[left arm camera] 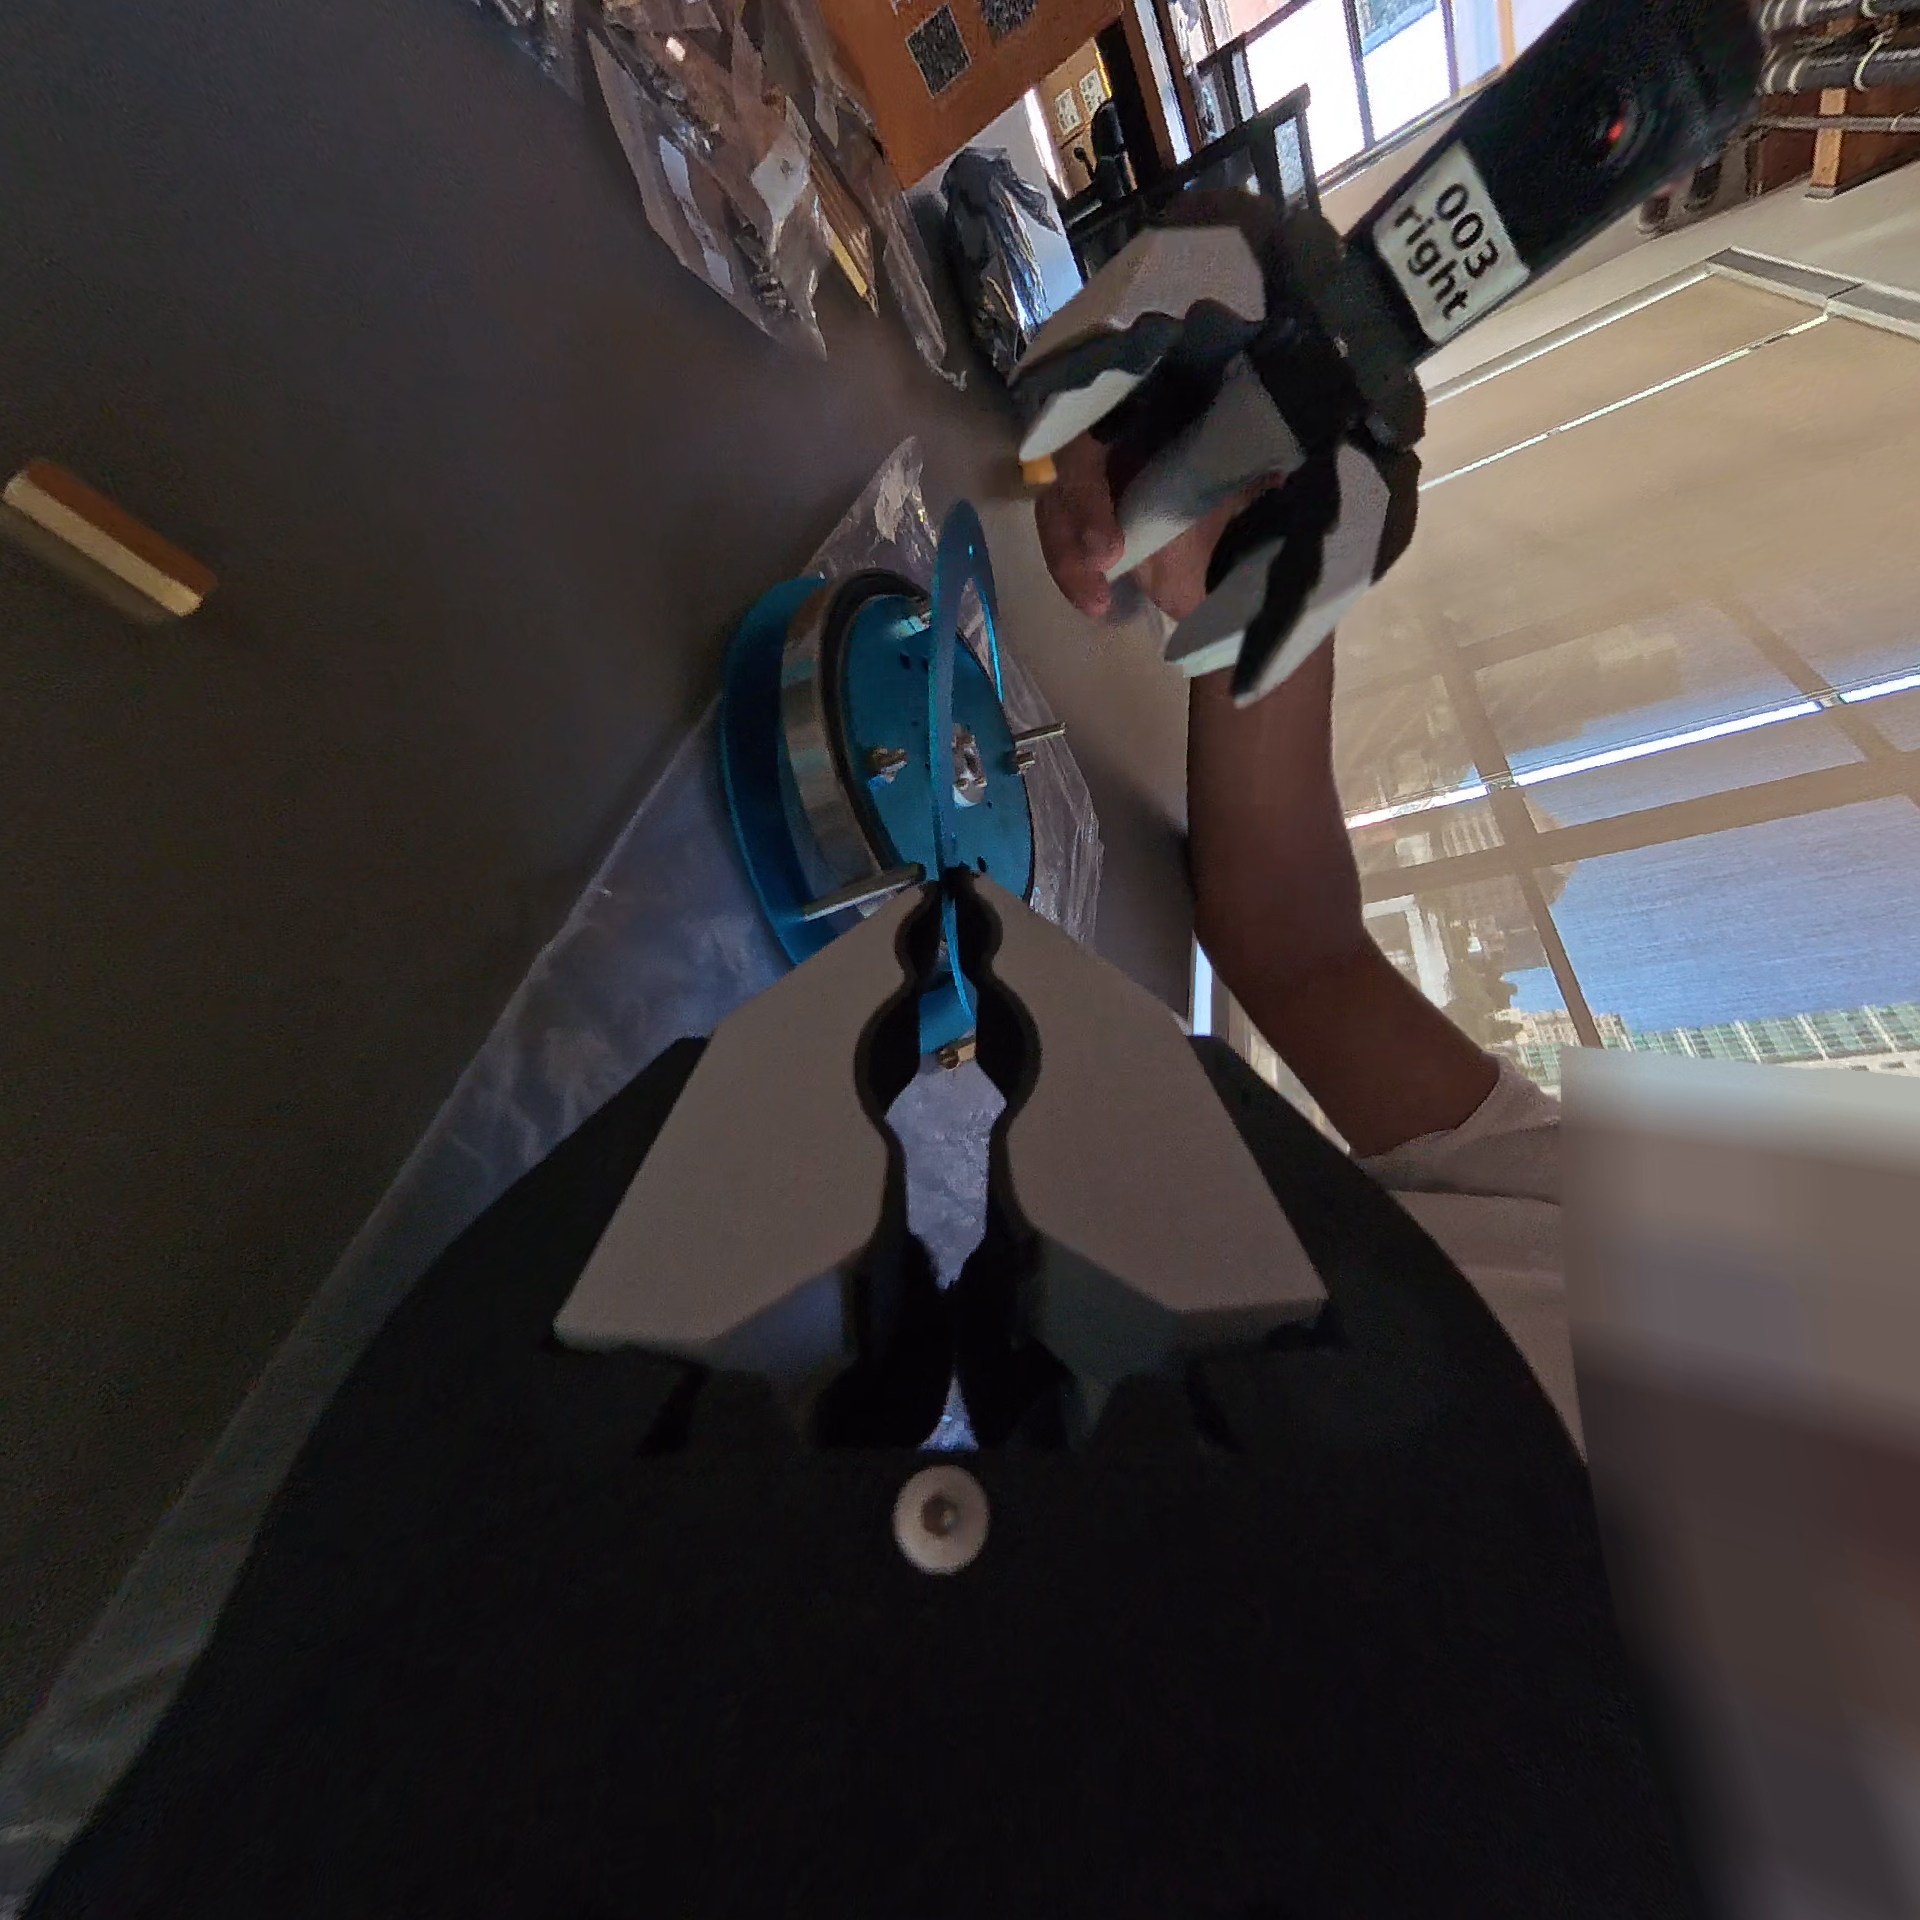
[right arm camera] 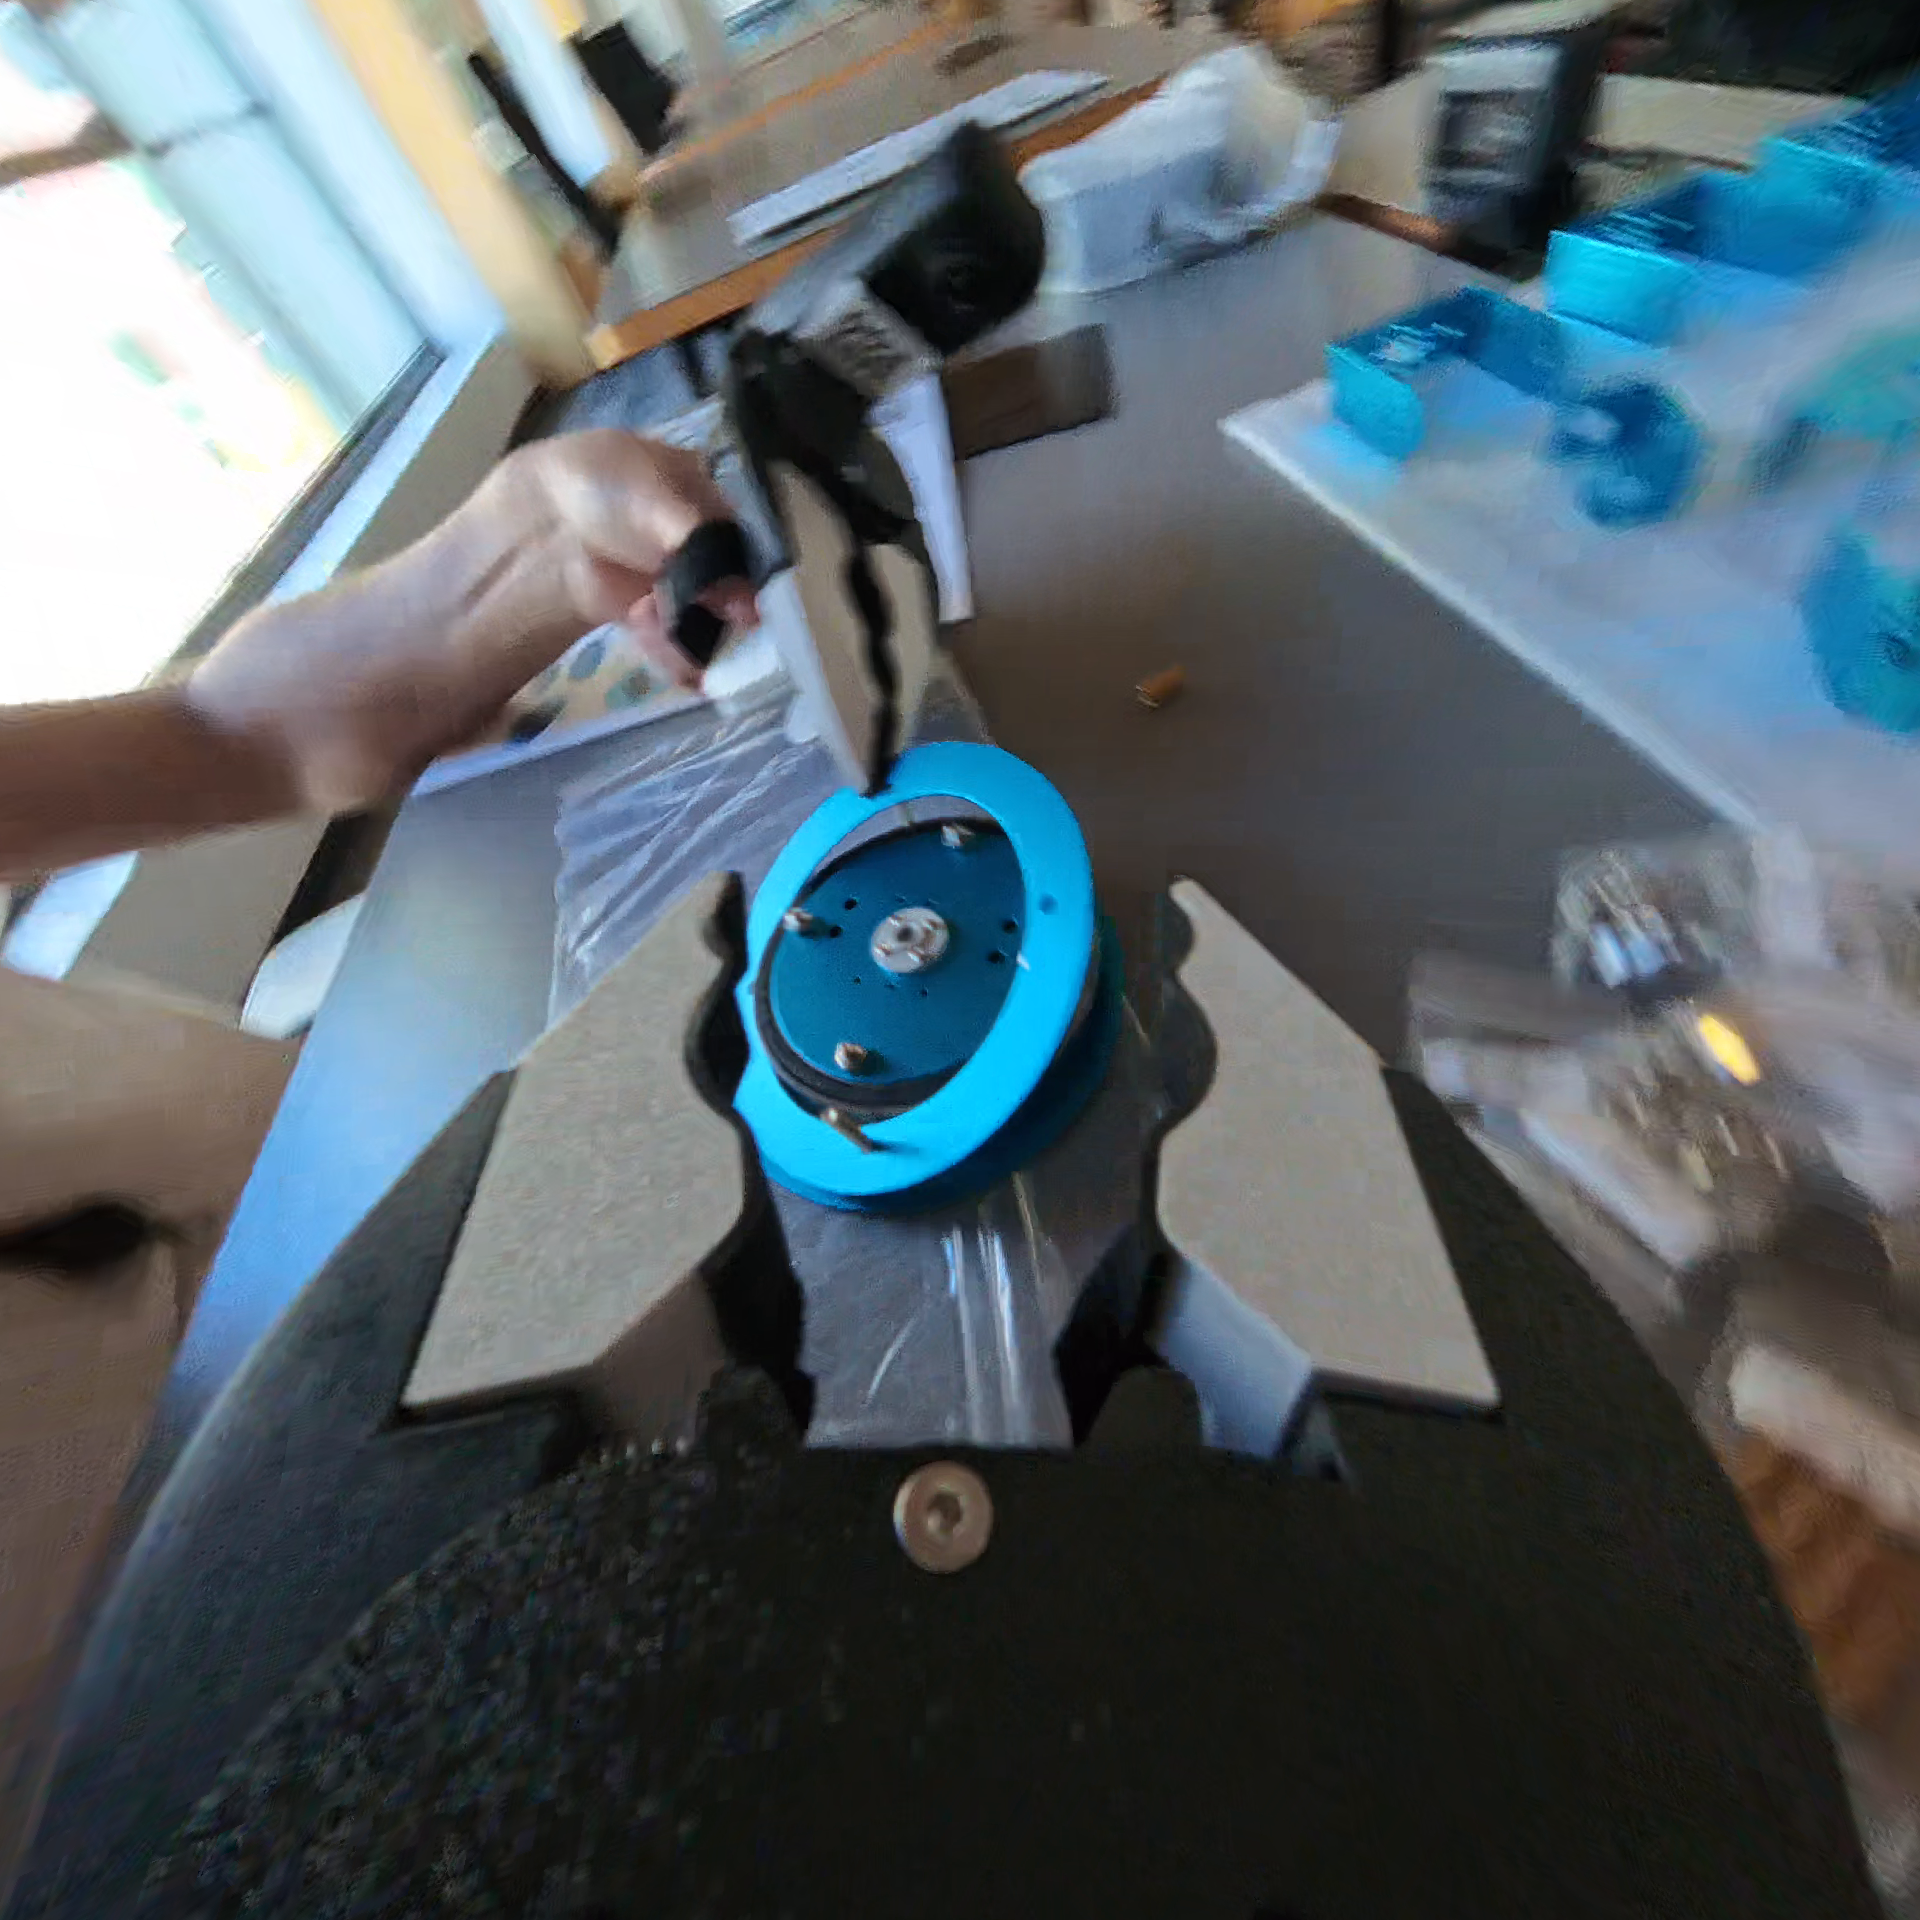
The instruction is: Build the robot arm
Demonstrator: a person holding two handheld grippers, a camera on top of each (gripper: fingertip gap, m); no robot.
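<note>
Closest to my left camera, the left gripper point(left arm camera: 948, 894) has its fingers pinched together on the rim of a thin blue ring point(left arm camera: 961, 665), which tilts over a round blue disc assembly point(left arm camera: 831, 748) with upright pins. That assembly sits on clear plastic sheeting point(left arm camera: 623, 987) on the grey table point(left arm camera: 364, 416). To the right, my right gripper point(right arm camera: 951, 935) hangs above the assembly with its fingers spread wide apart, gripping nothing. Far right on the table lie blurred blue metal parts point(right arm camera: 1455, 384) and clear bags of hardware point(right arm camera: 1662, 987).
</note>
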